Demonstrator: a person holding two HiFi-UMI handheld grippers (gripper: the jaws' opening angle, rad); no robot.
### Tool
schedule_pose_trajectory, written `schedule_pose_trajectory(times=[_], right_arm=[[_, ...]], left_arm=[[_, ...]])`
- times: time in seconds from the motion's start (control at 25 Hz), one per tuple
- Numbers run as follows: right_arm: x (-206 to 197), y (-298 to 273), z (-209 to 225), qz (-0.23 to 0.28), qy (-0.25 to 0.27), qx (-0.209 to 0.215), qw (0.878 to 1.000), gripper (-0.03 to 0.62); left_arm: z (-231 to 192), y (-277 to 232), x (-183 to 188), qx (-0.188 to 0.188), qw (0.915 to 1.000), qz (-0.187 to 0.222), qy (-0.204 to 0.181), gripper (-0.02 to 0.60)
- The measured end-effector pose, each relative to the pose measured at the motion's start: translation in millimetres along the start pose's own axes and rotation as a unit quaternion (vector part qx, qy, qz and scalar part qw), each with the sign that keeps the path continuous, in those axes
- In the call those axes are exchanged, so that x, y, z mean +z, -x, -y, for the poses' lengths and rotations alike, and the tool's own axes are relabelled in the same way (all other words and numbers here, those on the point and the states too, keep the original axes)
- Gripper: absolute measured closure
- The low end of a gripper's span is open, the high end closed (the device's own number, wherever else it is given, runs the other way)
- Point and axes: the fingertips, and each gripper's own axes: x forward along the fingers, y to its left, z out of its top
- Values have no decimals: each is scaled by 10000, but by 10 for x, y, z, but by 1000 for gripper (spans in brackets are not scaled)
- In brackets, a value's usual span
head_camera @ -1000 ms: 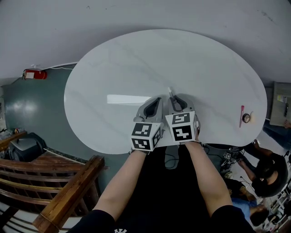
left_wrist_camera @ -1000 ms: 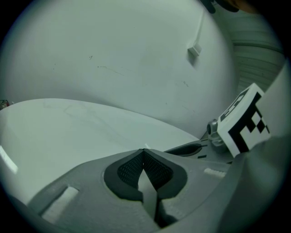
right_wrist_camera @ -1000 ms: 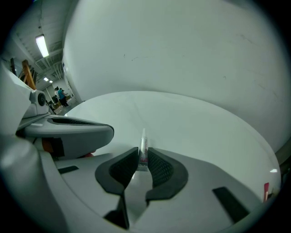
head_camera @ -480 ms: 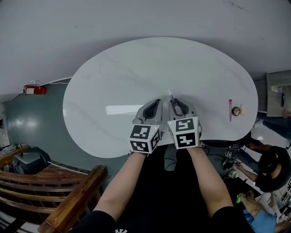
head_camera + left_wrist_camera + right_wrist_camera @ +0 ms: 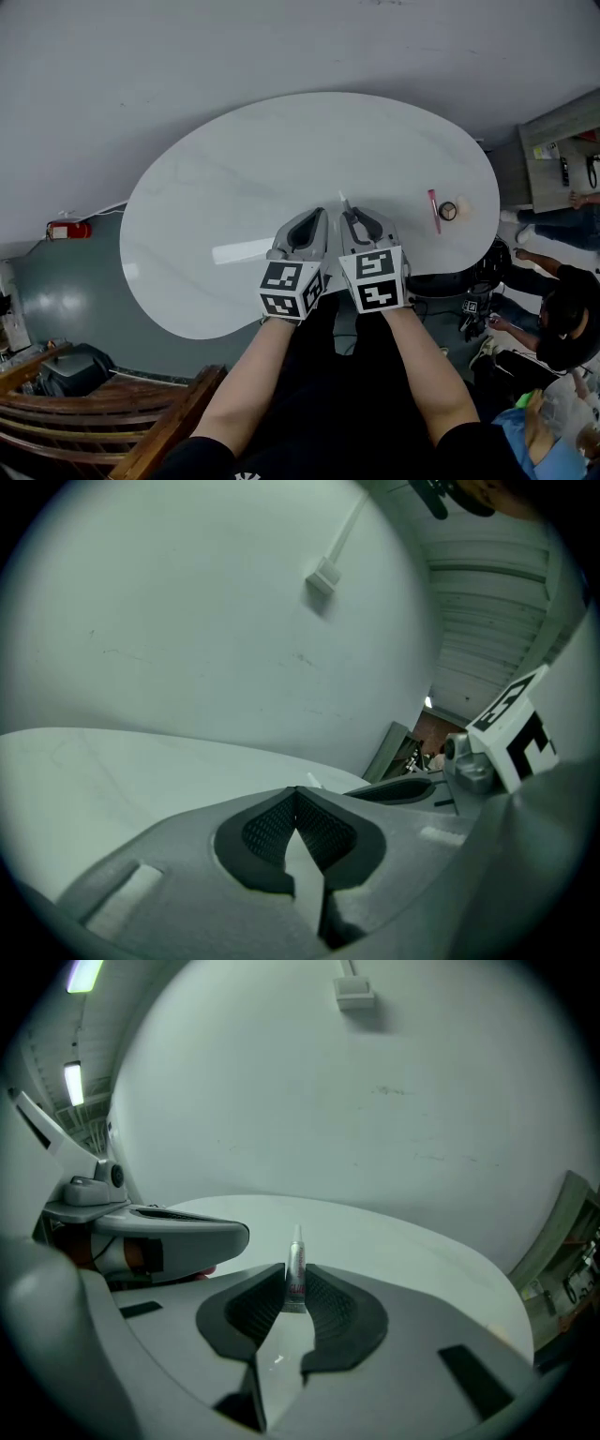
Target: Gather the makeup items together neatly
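My right gripper [image 5: 349, 212] is shut on a small silver tube with pink print [image 5: 296, 1274]; the tube's nozzle [image 5: 343, 201] sticks out ahead of the pads. Beside it on the left, my left gripper [image 5: 314, 217] is shut with nothing between its pads [image 5: 272, 825]. Both hover over the near middle of the white oval table [image 5: 234, 178]. Near the table's right edge lie a pink stick [image 5: 433, 210], a small dark ring-shaped item [image 5: 448, 211] and a pale round item [image 5: 464, 208]. They lie to the right of the right gripper.
The table's near edge runs just under the grippers. A wooden bench [image 5: 112, 441] stands at the lower left and a red fire extinguisher [image 5: 70, 230] lies on the floor at the left. People and equipment [image 5: 553, 319] crowd the right side beyond the table.
The head view has swung, and the pink stick and round items now sit nearer to the right gripper. Both grippers stay side by side; the tube remains gripped.
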Motion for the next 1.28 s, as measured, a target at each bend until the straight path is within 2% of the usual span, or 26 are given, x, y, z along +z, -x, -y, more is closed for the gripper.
schedule_pose_trajectory(times=[0.28, 0.6, 0.92, 1.28], right_arm=[[-108, 423, 549, 170, -246, -326, 9990, 517], [-365, 731, 1104, 180, -460, -578, 9971, 517], [-778, 743, 1574, -107, -720, -749, 9945, 517], [-1153, 550, 1831, -418, -827, -789, 9926, 516]], left_arm=[[651, -226, 58, -375, 9990, -34, -230, 574], [1227, -522, -45, -605, 9972, -151, -411, 574], [1539, -841, -288, -678, 9960, -388, -438, 574], [1650, -1147, -611, -771, 9933, -703, -491, 574]])
